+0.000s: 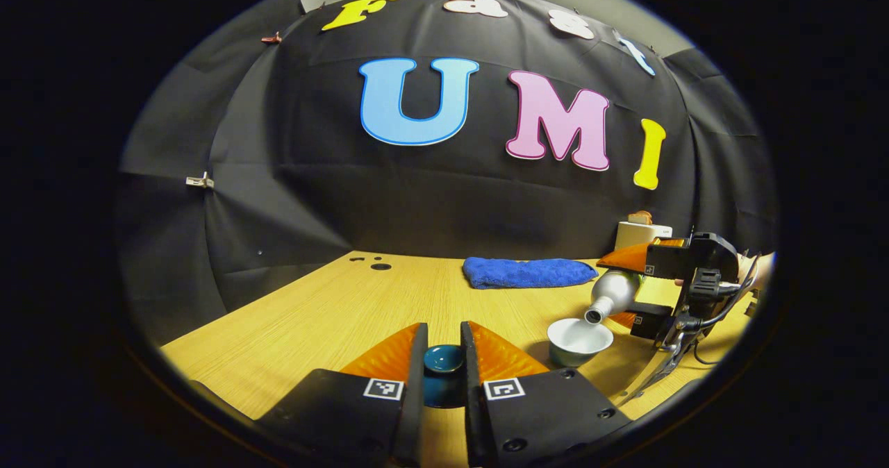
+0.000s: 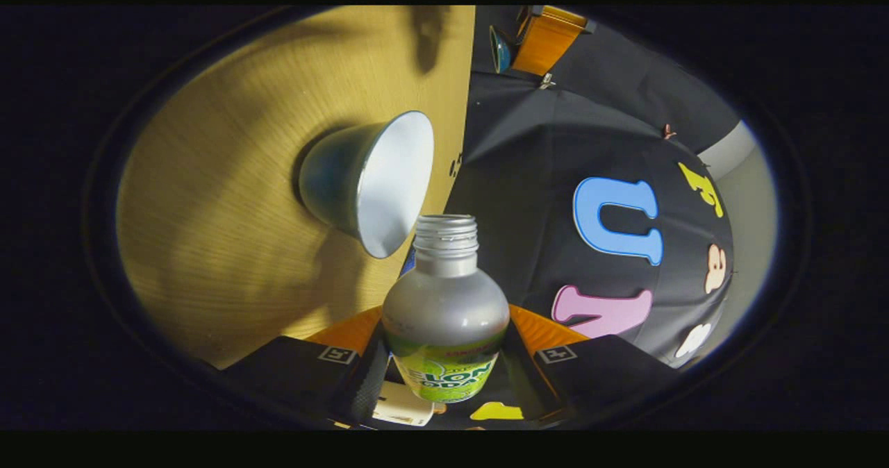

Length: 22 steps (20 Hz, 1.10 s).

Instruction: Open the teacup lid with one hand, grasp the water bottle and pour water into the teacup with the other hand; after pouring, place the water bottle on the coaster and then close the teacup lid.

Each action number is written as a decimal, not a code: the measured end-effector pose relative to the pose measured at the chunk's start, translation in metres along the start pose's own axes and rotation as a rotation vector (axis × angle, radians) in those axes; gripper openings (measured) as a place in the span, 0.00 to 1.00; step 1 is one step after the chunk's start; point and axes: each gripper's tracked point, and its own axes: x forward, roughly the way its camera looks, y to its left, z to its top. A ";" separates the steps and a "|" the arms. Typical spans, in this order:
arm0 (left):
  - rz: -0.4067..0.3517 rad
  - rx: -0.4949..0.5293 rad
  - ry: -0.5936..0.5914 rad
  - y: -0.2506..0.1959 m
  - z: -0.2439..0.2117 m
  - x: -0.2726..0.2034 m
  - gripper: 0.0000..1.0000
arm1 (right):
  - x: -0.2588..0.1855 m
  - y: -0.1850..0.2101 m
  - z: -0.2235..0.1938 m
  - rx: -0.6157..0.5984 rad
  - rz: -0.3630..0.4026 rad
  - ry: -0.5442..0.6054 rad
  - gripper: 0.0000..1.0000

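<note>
While the left gripper [image 1: 443, 357] pinched the teacup lid [image 1: 443, 358] clear, the right gripper [image 2: 444, 357] clamped the tipped water bottle [image 2: 444, 315]; mouth needed holding over the teacup [image 1: 579, 341], tilt slow.

Left hand-held gripper [image 1: 444, 371] level, nearly closed, right hand-held gripper [image 2: 444, 357] tipped sideways, clamped

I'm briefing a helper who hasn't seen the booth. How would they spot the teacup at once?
Start from the wooden table and go to its right side, in front of the blue towel. The teacup stands there, lidless, under the tilted bottle's mouth. It is the small bowl-shaped cup, white inside.
</note>
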 end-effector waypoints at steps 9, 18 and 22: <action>-0.004 -0.002 -0.003 0.000 0.000 0.001 0.28 | 0.003 -0.004 -0.004 -0.067 -0.029 0.001 0.78; -0.007 -0.003 -0.012 0.001 0.003 -0.002 0.28 | 0.004 -0.008 -0.002 -0.120 -0.066 -0.012 0.78; -0.008 -0.007 -0.015 0.000 0.004 -0.002 0.28 | 0.006 -0.013 0.001 -0.145 -0.093 -0.021 0.78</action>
